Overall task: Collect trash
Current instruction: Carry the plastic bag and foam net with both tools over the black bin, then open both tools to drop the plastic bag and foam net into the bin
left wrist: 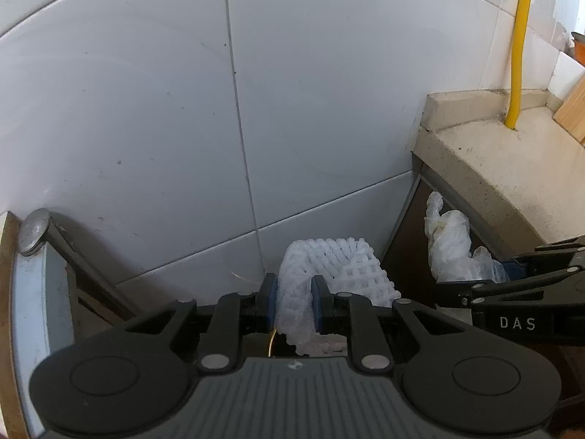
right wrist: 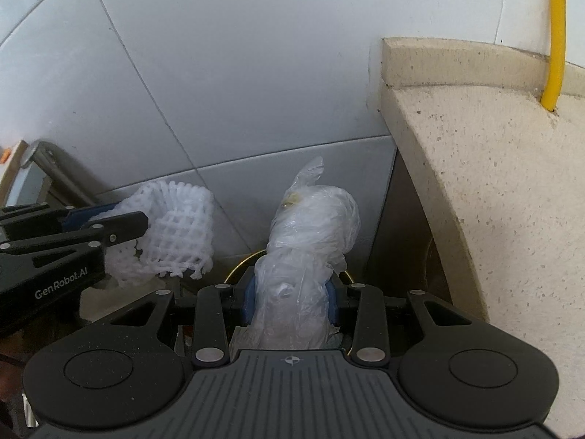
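1. Left tool (left wrist: 294,301): clenched on the white foam net (left wrist: 329,274). The net is pinched between the blue pads and hangs out on both sides of them; it is carried clear of any surface, just in front of the tiled wall (left wrist: 146,109).
2. Right tool (right wrist: 290,301): clenched on the crumpled clear plastic bag (right wrist: 310,230). The bag fills the gap between the pads and stands up beyond them, also in front of the tiled wall and just beside the edge of the stone desk (right wrist: 493,183).
3. Relative position: seen from the right wrist, the left tool (right wrist: 120,226) with its net sits beside the bag, near it but apart.
4. Done, by judgement: both pieces of trash are picked up and secured, one per tool.
5. Outstanding, by judgement: neither piece has been let go. A thin gold-coloured rim (right wrist: 241,267) shows below the bag and is mostly hidden by the tools; it may be the mouth of a bin, but this cannot be confirmed.
6. Both tools point steeply down toward the gap between the tiled wall and the desk, which suits a drop into a container there.
7. Whether more trash remains elsewhere cannot be told; a yellow hose (left wrist: 519,44) runs down the tiled wall to the desk and is not trash.
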